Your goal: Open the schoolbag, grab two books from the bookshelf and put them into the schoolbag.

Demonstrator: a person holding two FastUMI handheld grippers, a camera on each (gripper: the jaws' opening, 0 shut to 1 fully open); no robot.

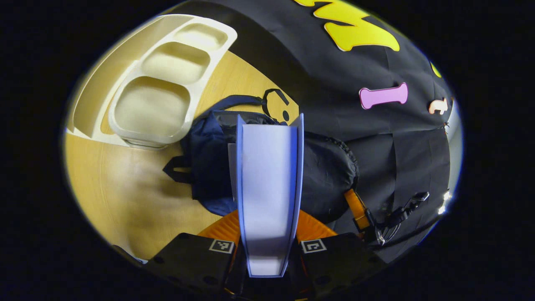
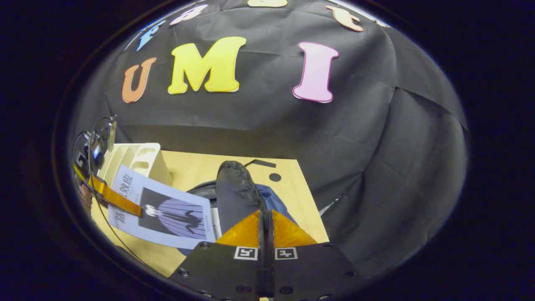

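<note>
Left tool point(image 1: 267, 251) clamps book point(image 1: 267, 184) | right tool point(image 2: 266, 234) pinches schoolbag point(image 2: 236, 192) flap

Left gripper point(image 1: 267, 246) black housing with square fiducial tags, right gripper point(image 2: 265, 234) alike, round screws

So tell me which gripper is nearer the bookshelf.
Left. The left gripper, holding a book, is over the bag beside the bookshelf; the right gripper grips the bag's flap, farther off.

A pale blue book point(image 1: 267, 184) stands edge-on between the left tongs point(image 1: 267, 246), pages facing them. Just beyond it lies the dark navy schoolbag point(image 1: 209, 163), whose black flap point(image 2: 234, 192) rises pinched in the right tongs point(image 2: 266, 246). The cream bookshelf point(image 1: 167, 83) sits beyond-left.
</note>
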